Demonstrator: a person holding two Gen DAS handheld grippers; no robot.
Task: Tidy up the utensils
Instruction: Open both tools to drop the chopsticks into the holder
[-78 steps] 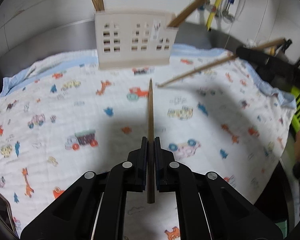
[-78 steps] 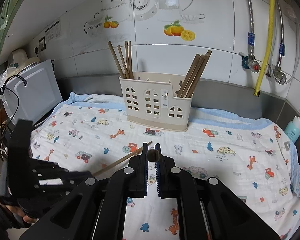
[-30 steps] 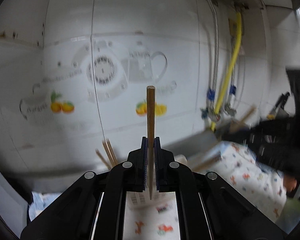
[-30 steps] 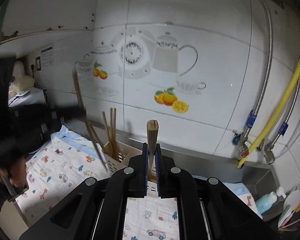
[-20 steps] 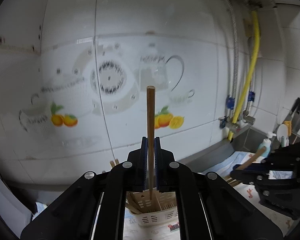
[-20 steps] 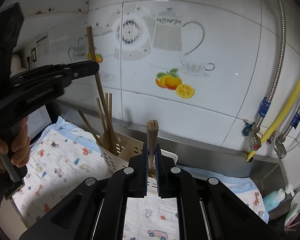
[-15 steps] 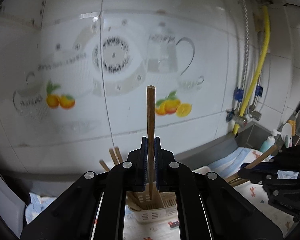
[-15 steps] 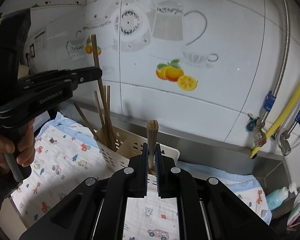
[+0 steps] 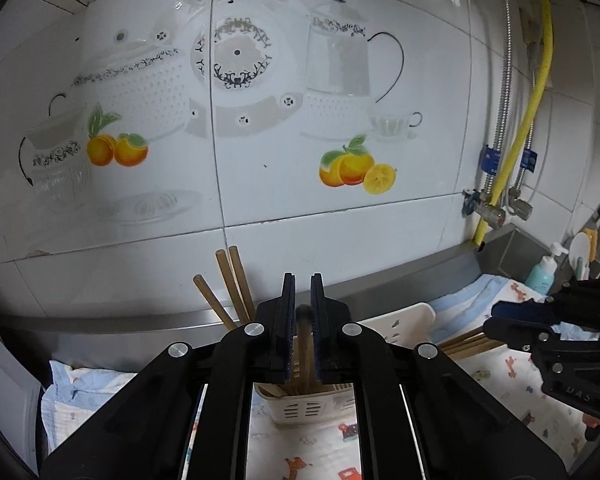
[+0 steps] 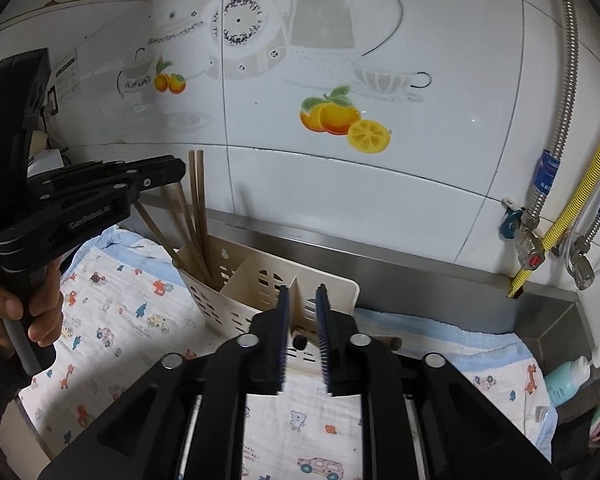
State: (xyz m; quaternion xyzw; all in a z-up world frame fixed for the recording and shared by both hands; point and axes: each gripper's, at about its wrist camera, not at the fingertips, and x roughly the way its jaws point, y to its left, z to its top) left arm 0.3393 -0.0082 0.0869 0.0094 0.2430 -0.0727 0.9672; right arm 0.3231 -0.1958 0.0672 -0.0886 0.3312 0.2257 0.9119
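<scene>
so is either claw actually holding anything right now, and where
Nothing gripped. Both claws are opening: one chopstick stands loose inside the left claw, another chopstick sits free inside the right claw, both down in the holder.

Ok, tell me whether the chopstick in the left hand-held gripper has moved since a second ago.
Yes, downward. Its tip stood against the wall's orange decal; now the chopstick has dropped between the left hand-held gripper's opening jaws into the cream holder.

- Both chopsticks, gripped upright half a second ago, are now dropping into the holder.
- The left gripper and right gripper are opening.
</scene>
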